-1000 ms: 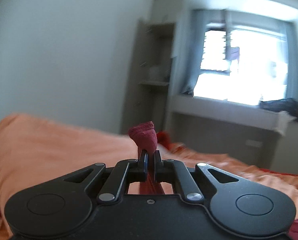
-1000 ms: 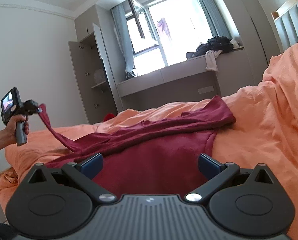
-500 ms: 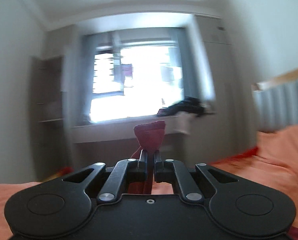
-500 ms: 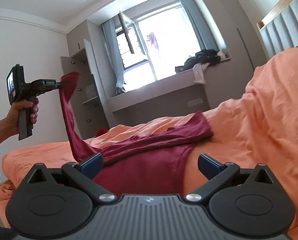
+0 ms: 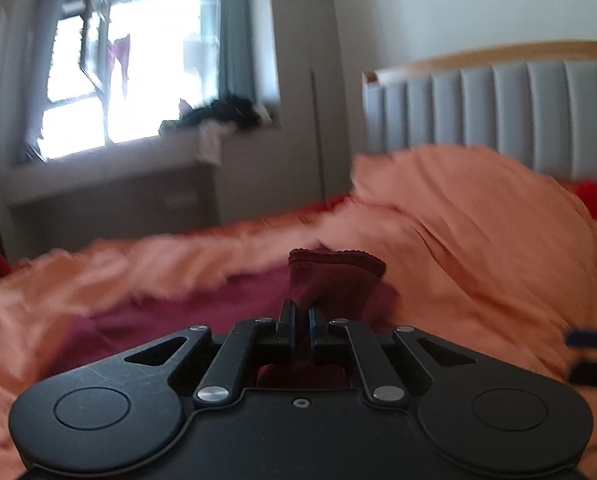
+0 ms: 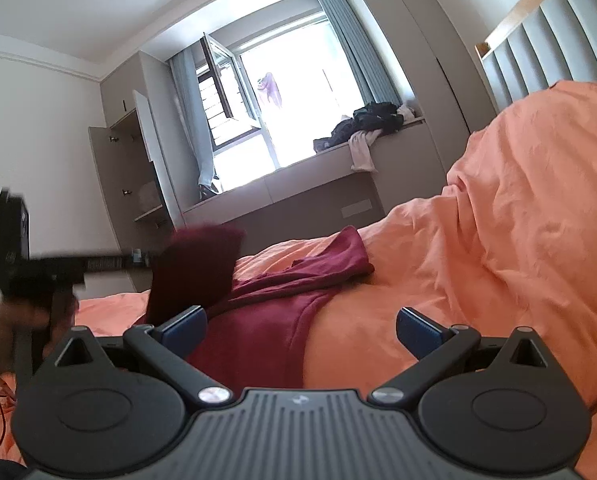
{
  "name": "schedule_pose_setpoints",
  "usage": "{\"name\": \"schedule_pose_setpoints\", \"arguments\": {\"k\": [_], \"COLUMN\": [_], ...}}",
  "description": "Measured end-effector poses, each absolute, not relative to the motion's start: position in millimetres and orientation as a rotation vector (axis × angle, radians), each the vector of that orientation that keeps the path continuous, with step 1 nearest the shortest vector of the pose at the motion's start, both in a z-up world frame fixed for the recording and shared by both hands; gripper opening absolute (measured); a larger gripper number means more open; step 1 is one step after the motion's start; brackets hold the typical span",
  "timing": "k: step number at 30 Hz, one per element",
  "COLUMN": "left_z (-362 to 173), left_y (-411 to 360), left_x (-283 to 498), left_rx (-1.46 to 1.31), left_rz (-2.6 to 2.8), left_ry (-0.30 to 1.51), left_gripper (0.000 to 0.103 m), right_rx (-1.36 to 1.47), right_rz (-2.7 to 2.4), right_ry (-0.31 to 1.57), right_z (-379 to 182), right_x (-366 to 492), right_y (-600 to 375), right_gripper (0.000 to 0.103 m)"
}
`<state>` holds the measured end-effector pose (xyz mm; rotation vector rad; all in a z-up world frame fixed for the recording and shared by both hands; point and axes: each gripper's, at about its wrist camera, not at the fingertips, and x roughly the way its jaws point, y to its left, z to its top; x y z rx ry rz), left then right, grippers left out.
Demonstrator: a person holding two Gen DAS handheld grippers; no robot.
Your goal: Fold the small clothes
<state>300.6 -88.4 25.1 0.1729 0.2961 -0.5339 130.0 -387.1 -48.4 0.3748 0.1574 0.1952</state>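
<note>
A dark red garment [image 6: 274,320] lies spread on the orange bedcover [image 6: 518,240]. My left gripper [image 5: 301,314] is shut on one sleeve end [image 5: 334,276] of it, and the cuff sticks up past the closed fingers. In the right wrist view that same left gripper [image 6: 144,258], held by a hand [image 6: 14,320], carries the sleeve [image 6: 196,268] over the garment's body, blurred by motion. My right gripper [image 6: 300,326] is open just above the garment's lower part, nothing between its blue pads [image 6: 416,330].
A grey padded headboard [image 5: 498,104] stands behind a bulge of orange duvet [image 5: 478,216]. A window bench [image 6: 298,184] with dark clothes piled [image 6: 374,118] on it runs under the window. An open wardrobe [image 6: 126,172] stands at the left.
The left gripper has swung the sleeve from far left up and across to over the garment's body, turning toward the headboard and coming lower. The right gripper shifted slightly right and stayed open.
</note>
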Motion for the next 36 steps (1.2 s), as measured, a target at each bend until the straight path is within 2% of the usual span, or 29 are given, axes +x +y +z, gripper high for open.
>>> {"name": "schedule_pose_setpoints", "arguments": {"k": [5,7,9,10,16,18,26,34,35,36], "left_z": [3.6,1.8,2.1,4.6,27.7,32.0,20.4,-0.3,-3.7,-7.7], "left_y": [-87.9,-81.0,-71.0,-63.0,-12.3,6.7,51.4,84.1,84.1,85.8], "left_x": [285.3,279.2,275.4,273.6,299.4,319.6,425.0,504.8,511.5,517.2], "left_rx": [0.158,0.118,0.067,0.047,-0.032,-0.03,0.057,-0.063,-0.048,-0.047], "left_rz": [-0.59,-0.605,-0.604,-0.59,-0.358,-0.245,-0.041,0.005,0.021,0.029], "left_ry": [0.385,0.413,0.444,0.455,0.51,0.507,0.536,0.647,0.66,0.672], "left_gripper": [0.02,0.03,0.051,0.055,0.061,0.067,0.067,0.066,0.059,0.045], "right_rx": [0.392,0.402,0.408,0.409,0.404,0.387,0.351,0.292,0.285,0.28], "right_rz": [0.21,0.212,0.216,0.219,0.25,0.255,0.271,0.295,0.297,0.301], "right_ry": [0.166,0.169,0.178,0.186,0.221,0.226,0.232,0.243,0.245,0.247], "right_z": [-53.1,-53.2,-55.2,-56.7,-61.1,-59.6,-49.5,-43.5,-43.3,-43.3], "right_x": [134.8,138.5,142.9,145.6,164.9,172.8,204.1,214.1,214.5,215.0], "right_y": [-386.8,-387.9,-388.1,-387.6,-378.9,-372.9,-346.3,-328.9,-326.9,-326.3], "right_gripper": [0.103,0.103,0.103,0.103,0.103,0.103,0.103,0.103,0.103,0.103]}}
